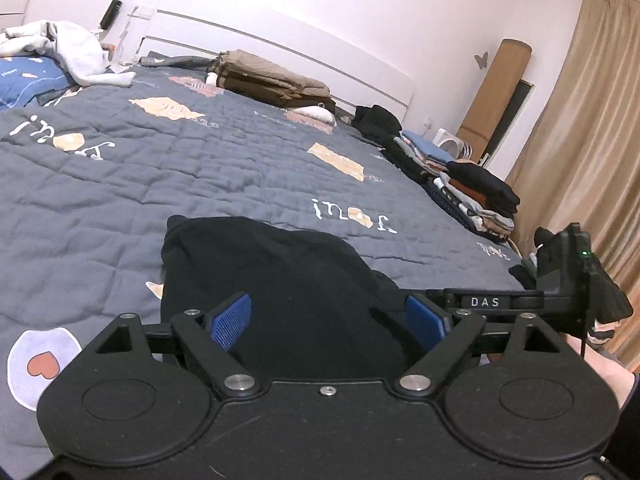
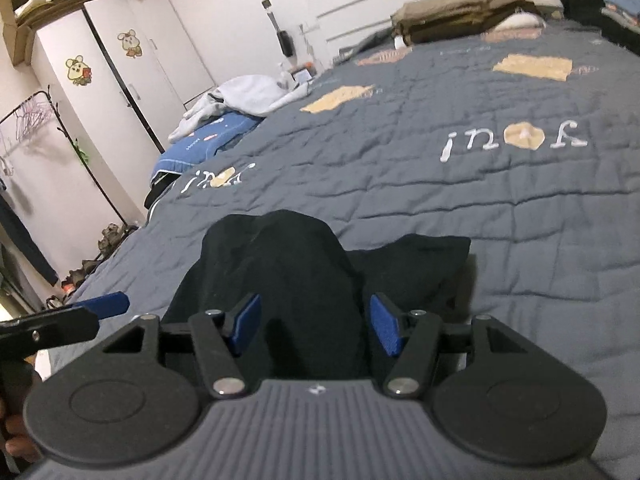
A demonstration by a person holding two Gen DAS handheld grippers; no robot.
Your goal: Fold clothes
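Observation:
A black garment (image 1: 280,276) lies bunched on the grey quilted bed cover (image 1: 200,168), near its front edge. My left gripper (image 1: 328,322) stands open and wide over the garment's near end. Cloth lies between its blue pads (image 1: 232,322), and the pad faces stay bare. The right tool's black housing (image 1: 560,276) shows at the far right. In the right wrist view the same black garment (image 2: 288,264) forms a ridge that runs between the jaws of my right gripper (image 2: 316,326). That gripper is open, its pads clear of the cloth. One blue pad (image 2: 106,305) of the left gripper shows at the left edge.
Stacks of folded clothes (image 1: 480,192) line the bed's right edge. Tan folded bedding (image 1: 272,80) sits by the headboard and a white crumpled garment (image 1: 68,48) at the far left. A beige curtain (image 1: 580,120) hangs on the right. A white wardrobe (image 2: 120,80) and a clothes rack (image 2: 40,120) stand beside the bed.

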